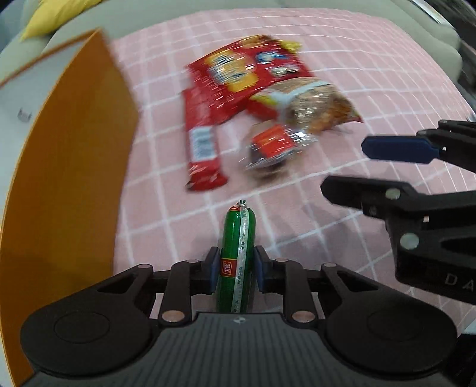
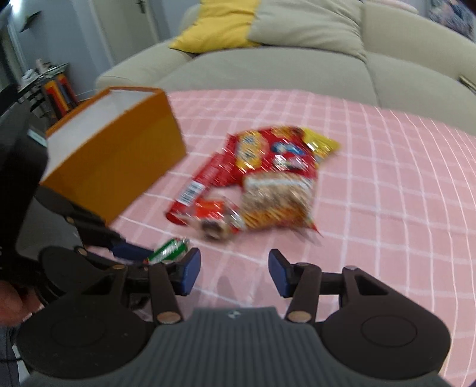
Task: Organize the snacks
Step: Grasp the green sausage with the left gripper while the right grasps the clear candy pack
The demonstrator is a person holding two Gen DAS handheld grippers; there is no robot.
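My left gripper (image 1: 236, 259) is shut on a green sausage stick (image 1: 238, 235), which pokes forward from between the blue pads above the pink checked cloth (image 1: 372, 65). The right wrist view shows the same sausage (image 2: 169, 248) at the left gripper's tip. My right gripper (image 2: 235, 274) stands open with nothing between its fingers; it also shows at the right of the left wrist view (image 1: 345, 166). Ahead lies a pile of snacks: a big red bag (image 1: 238, 71), a long red packet (image 1: 202, 143), a clear-wrapped cake (image 1: 273, 146) and a bag of brown snacks (image 1: 312, 104).
An open orange box (image 2: 119, 160) with a white inside stands at the left on the cloth, close to the left gripper. Behind the table is a beige sofa (image 2: 297, 74) with a yellow cushion (image 2: 220, 23). Bare cloth stretches to the right of the pile.
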